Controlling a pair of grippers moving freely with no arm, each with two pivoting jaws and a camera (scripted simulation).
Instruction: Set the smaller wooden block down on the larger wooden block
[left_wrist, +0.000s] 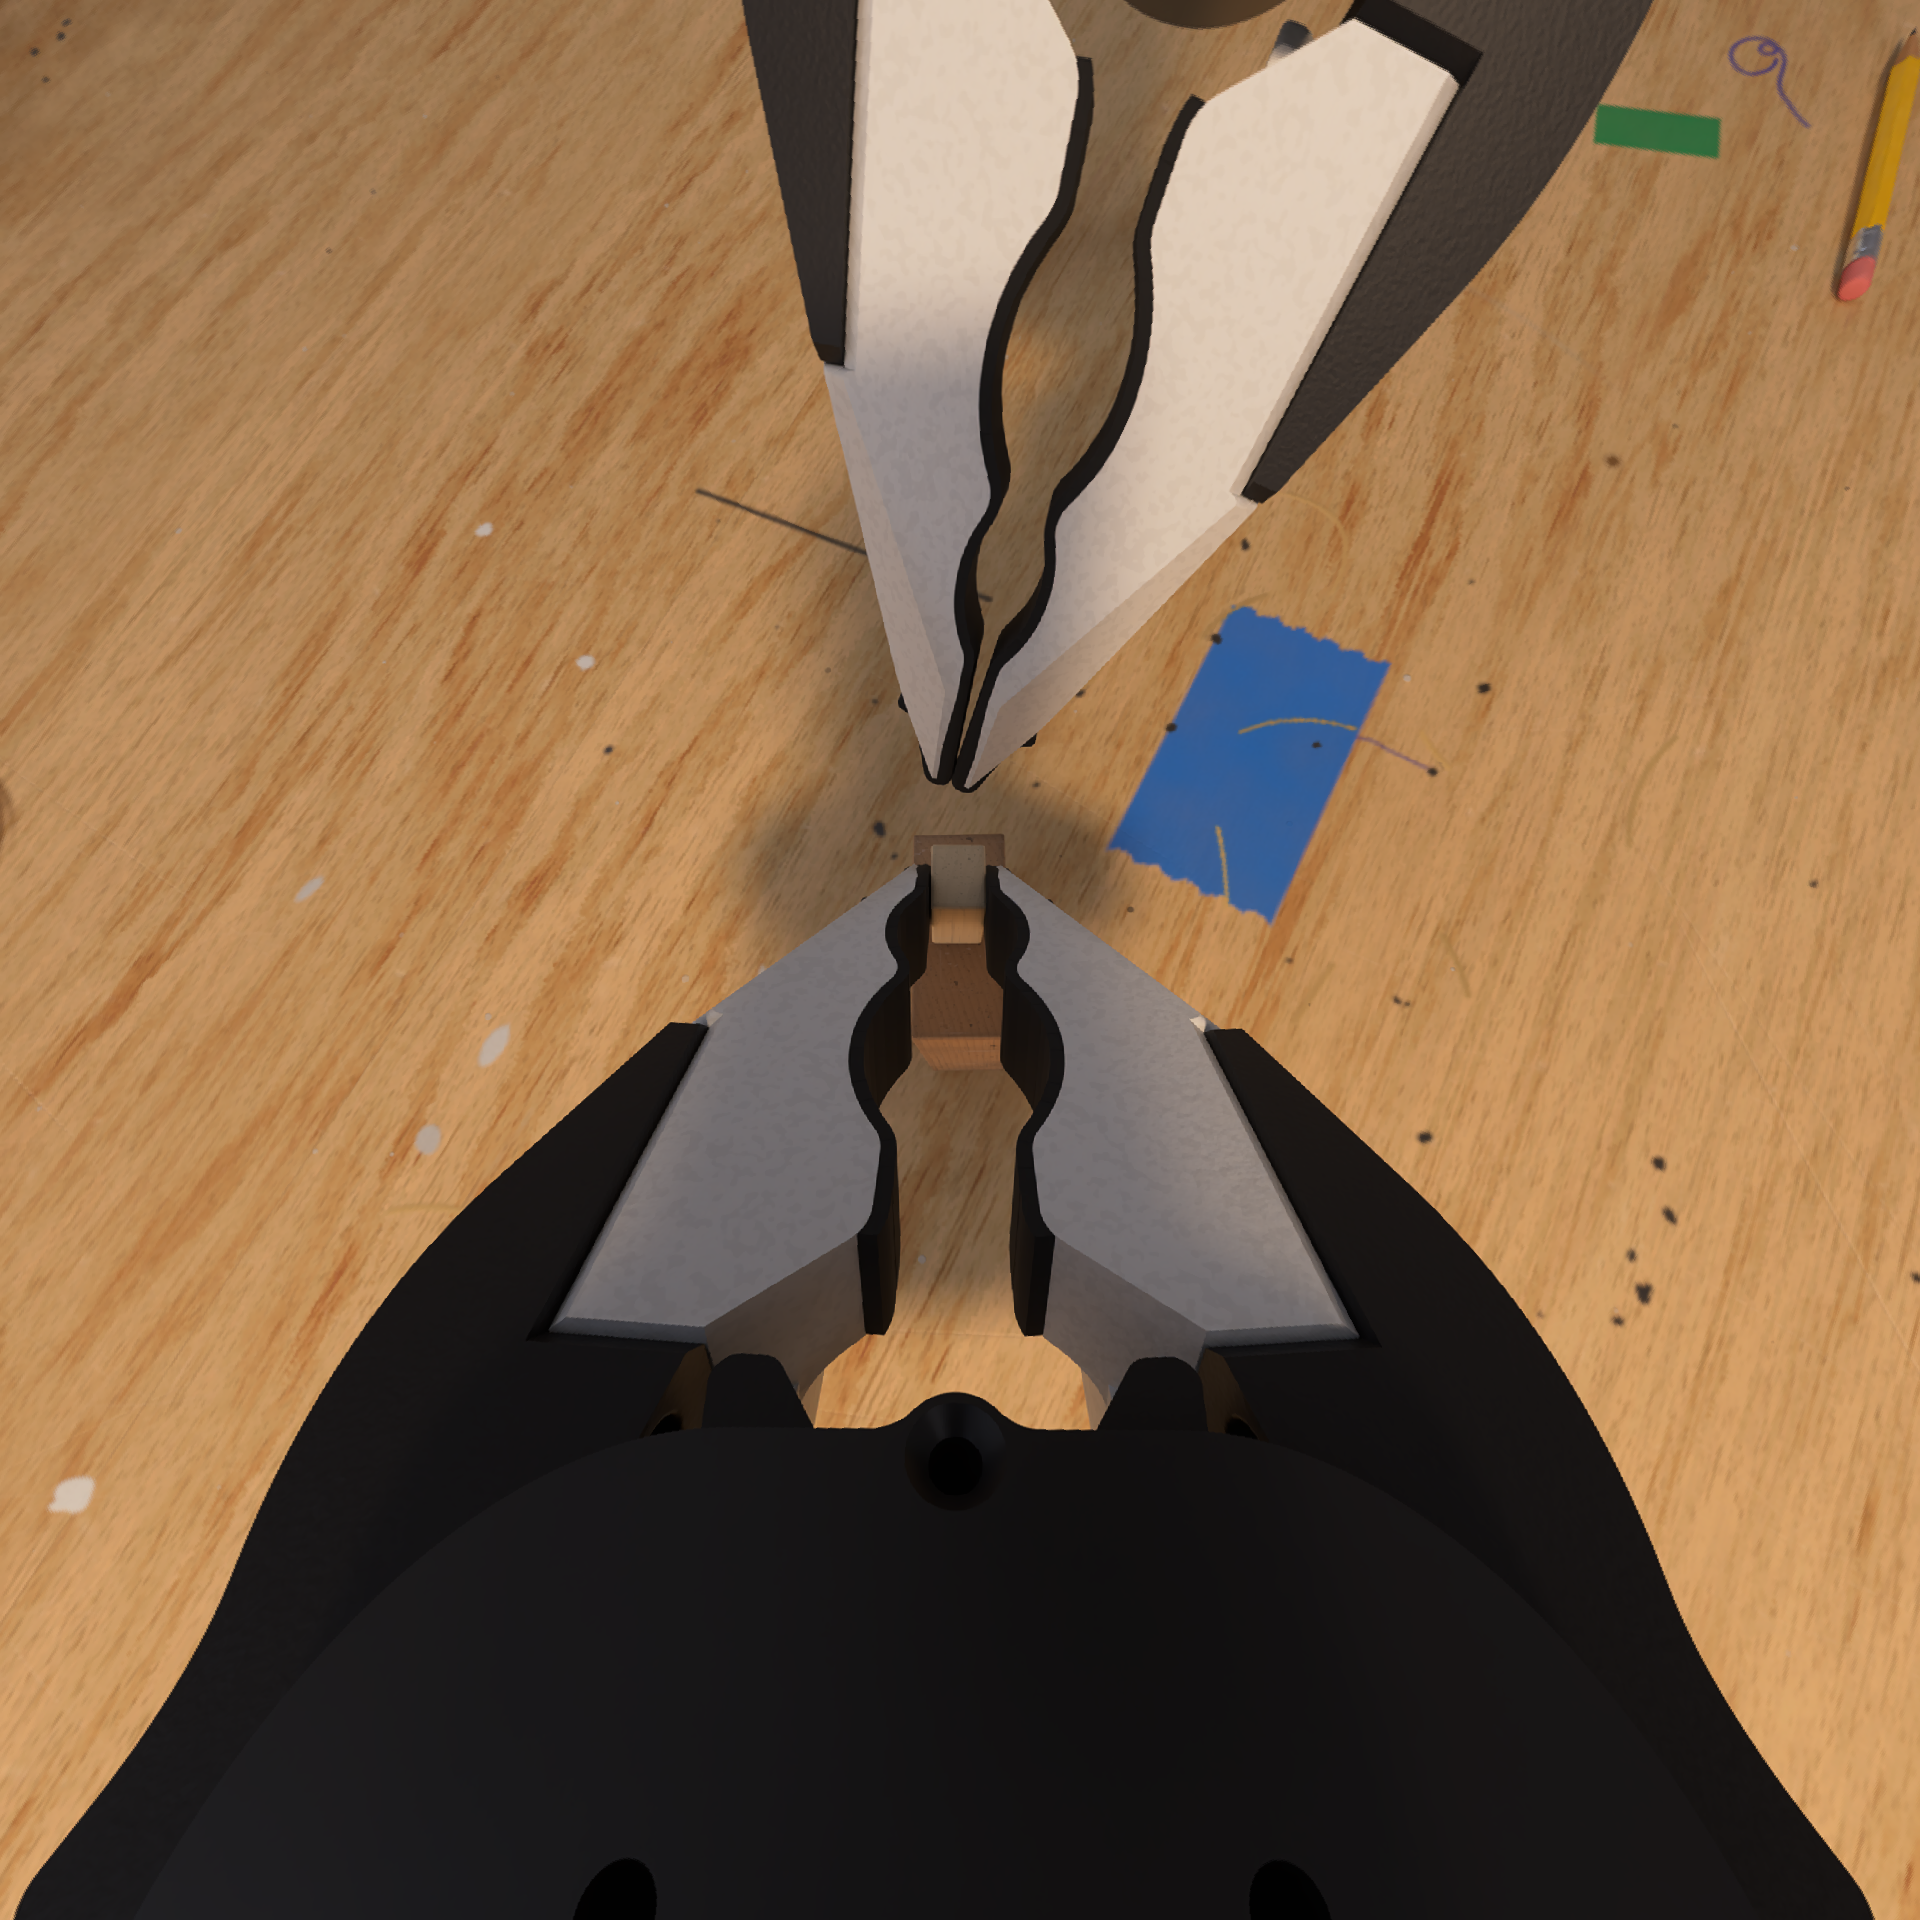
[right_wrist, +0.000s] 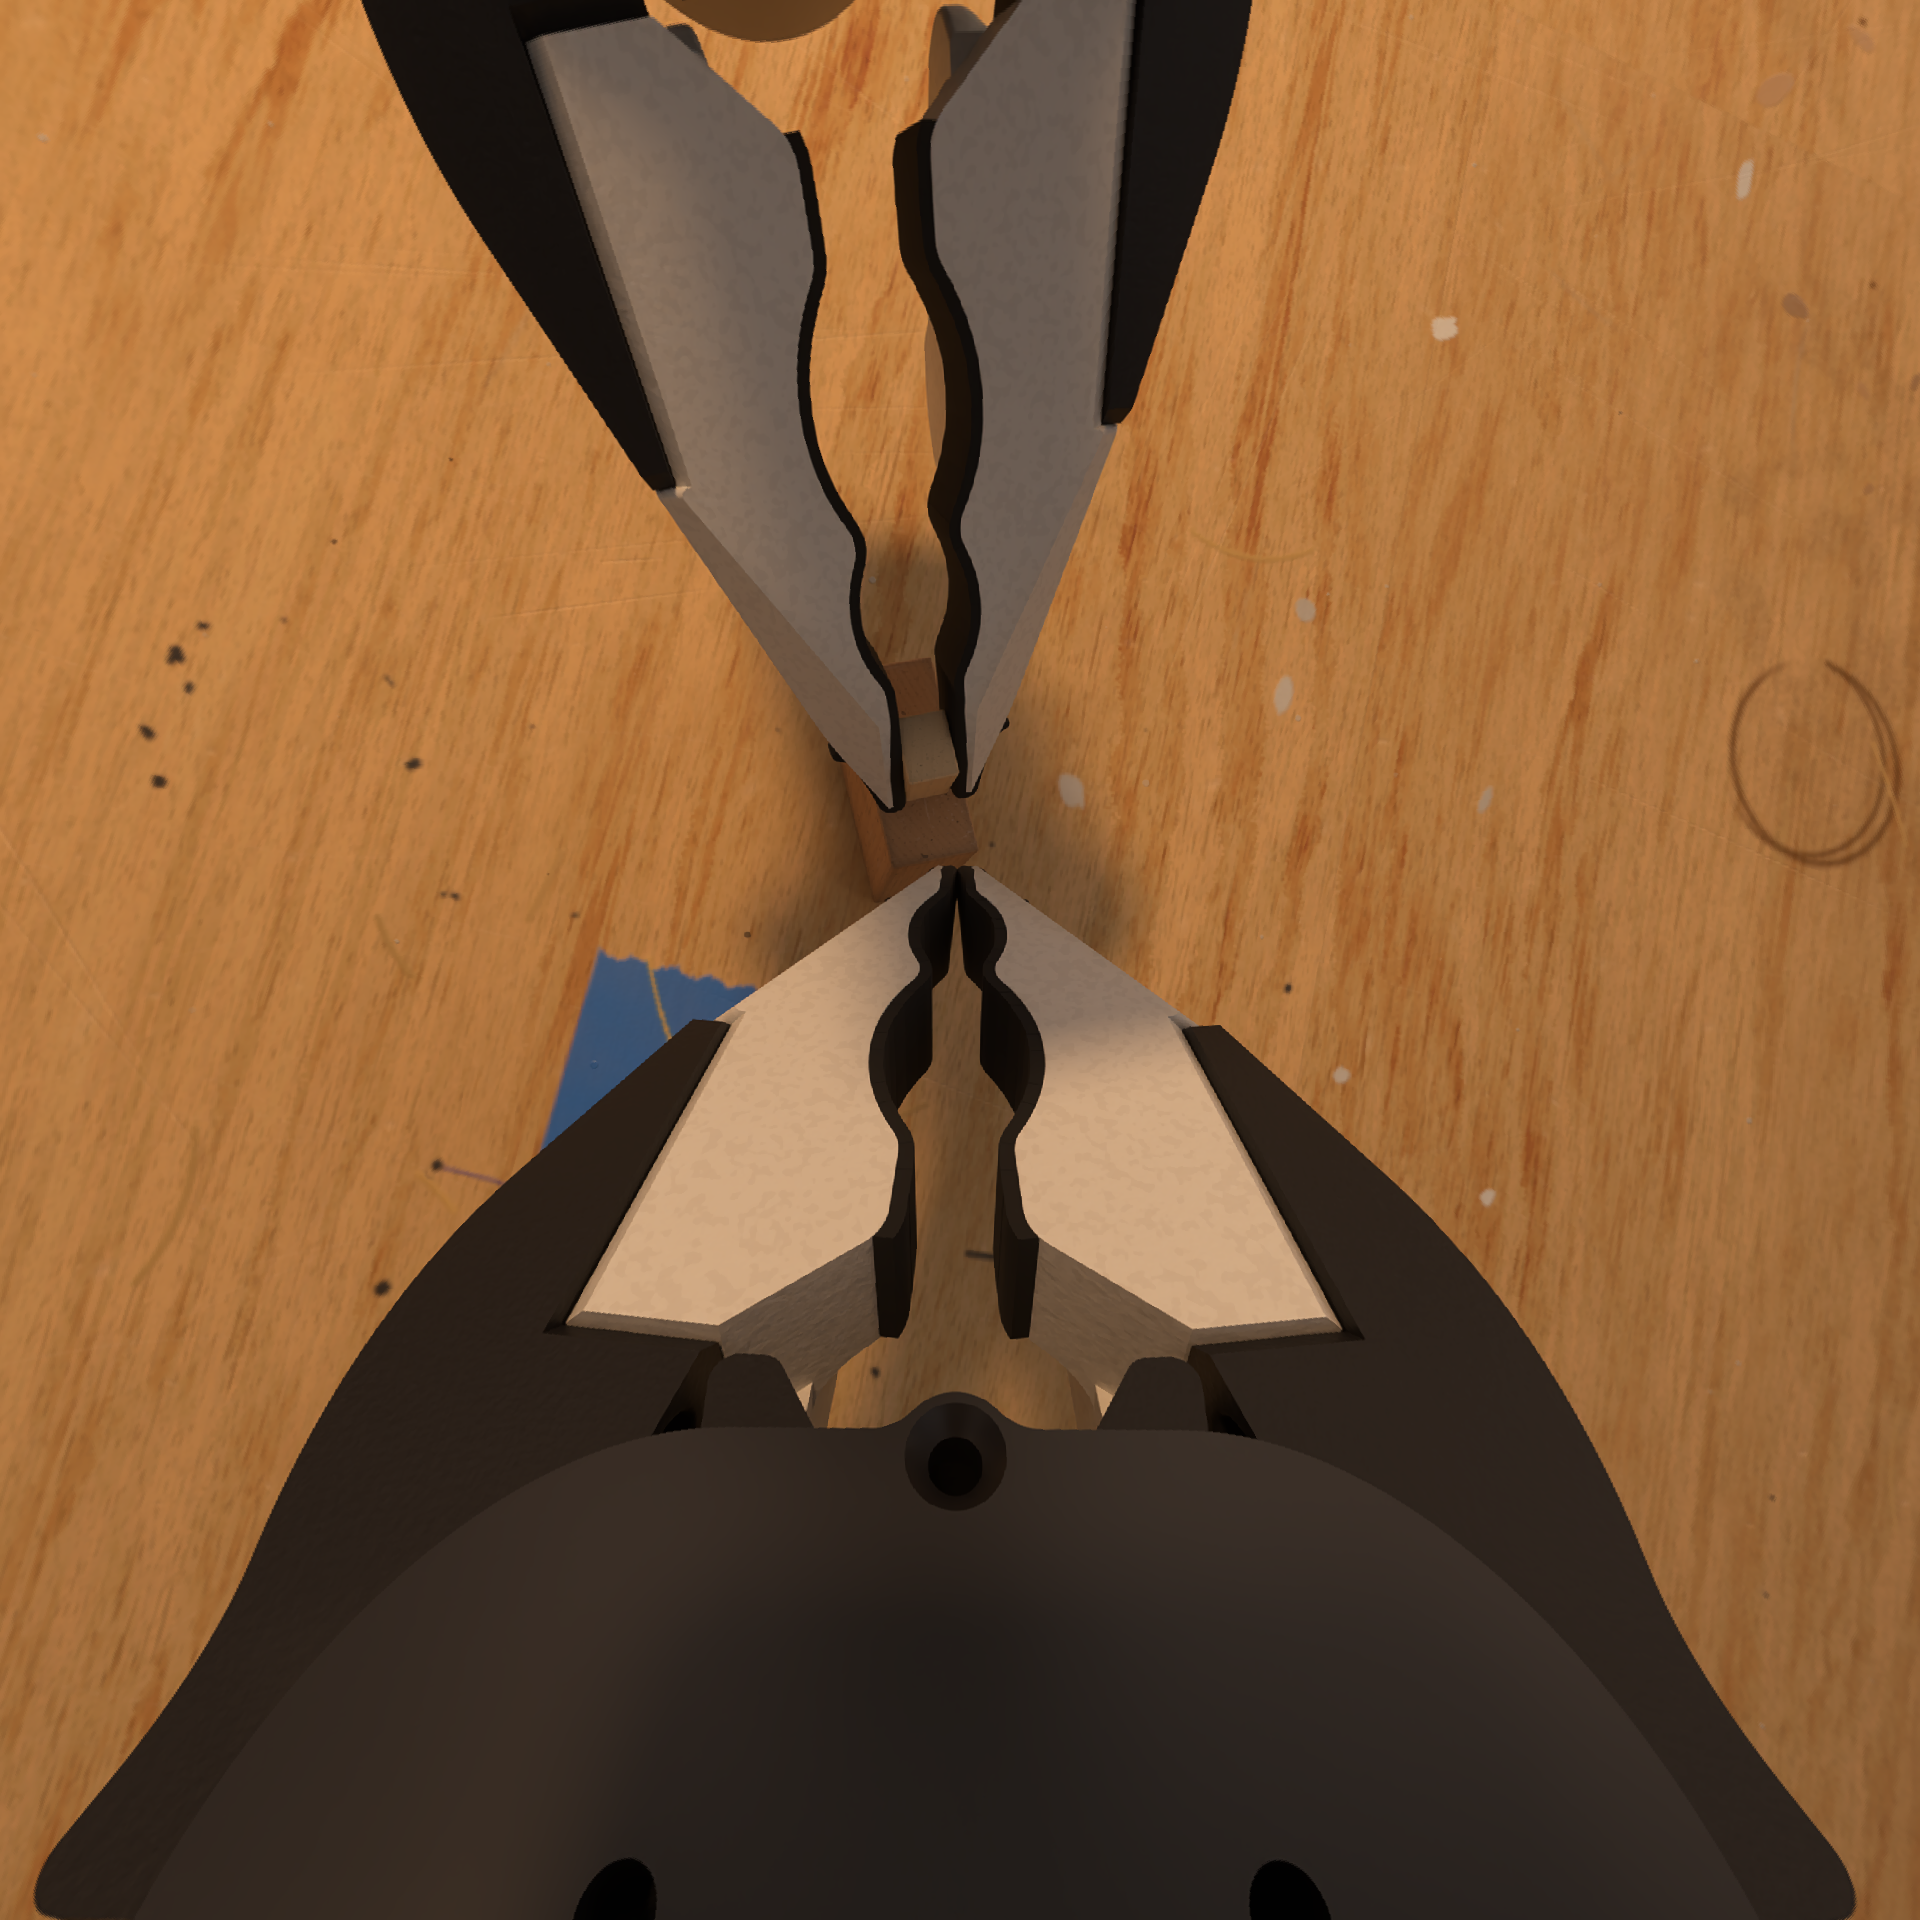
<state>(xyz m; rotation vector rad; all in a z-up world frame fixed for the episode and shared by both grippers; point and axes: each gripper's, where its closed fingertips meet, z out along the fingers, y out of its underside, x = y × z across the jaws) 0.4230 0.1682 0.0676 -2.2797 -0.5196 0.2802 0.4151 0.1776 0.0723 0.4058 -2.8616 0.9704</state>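
Blocks sit stacked at the centre of our left wrist view: our left gripper (left_wrist: 957, 878) is clamped on the smaller wooden block (left_wrist: 957, 873), pale and held right over the larger wooden block (left_wrist: 956, 1013), though we cannot tell whether the two touch. Our right gripper (left_wrist: 954, 777) hangs at twelve o'clock with its tips pressed together on nothing, just beyond the stack, and blue tape (left_wrist: 1252, 758) lies at two o'clock on the table (left_wrist: 364, 623). We judge that the risk is release: opening before the small block lies flat could let it tip off, and the nearby right tips could nudge the stack.
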